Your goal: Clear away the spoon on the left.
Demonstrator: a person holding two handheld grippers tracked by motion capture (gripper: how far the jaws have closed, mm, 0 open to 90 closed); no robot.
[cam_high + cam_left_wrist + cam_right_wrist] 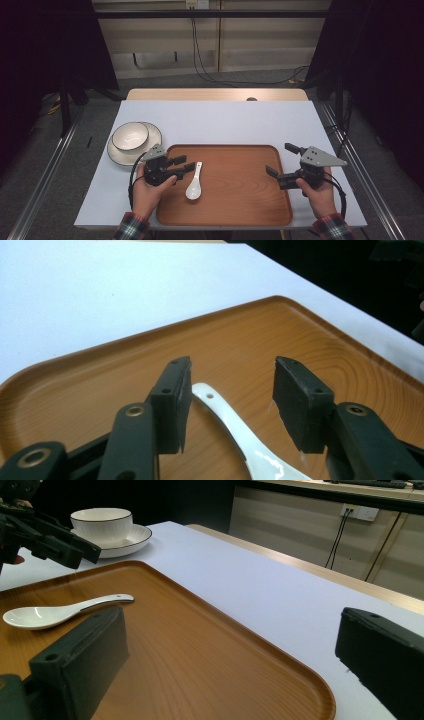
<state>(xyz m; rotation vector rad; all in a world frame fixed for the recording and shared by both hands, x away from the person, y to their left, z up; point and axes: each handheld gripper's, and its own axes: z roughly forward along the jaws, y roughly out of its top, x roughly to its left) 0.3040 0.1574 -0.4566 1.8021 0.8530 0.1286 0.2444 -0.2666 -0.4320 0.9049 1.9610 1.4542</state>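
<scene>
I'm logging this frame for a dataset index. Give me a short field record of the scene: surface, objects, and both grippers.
surface: white table
tray: wooden tray, near edge, centre
spoon: white spoon lying on the tray's left part
bowl: white bowl on a plate, left of the tray
left gripper: open, jaws above the spoon's handle
right gripper: open, over the tray's right edge

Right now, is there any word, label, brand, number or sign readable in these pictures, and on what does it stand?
None can be read.
The tray, spoon, bowl and plate are unmarked.
Neither the left tool nor the right tool carries readable lettering.
The wall socket is too small to tell.
</scene>
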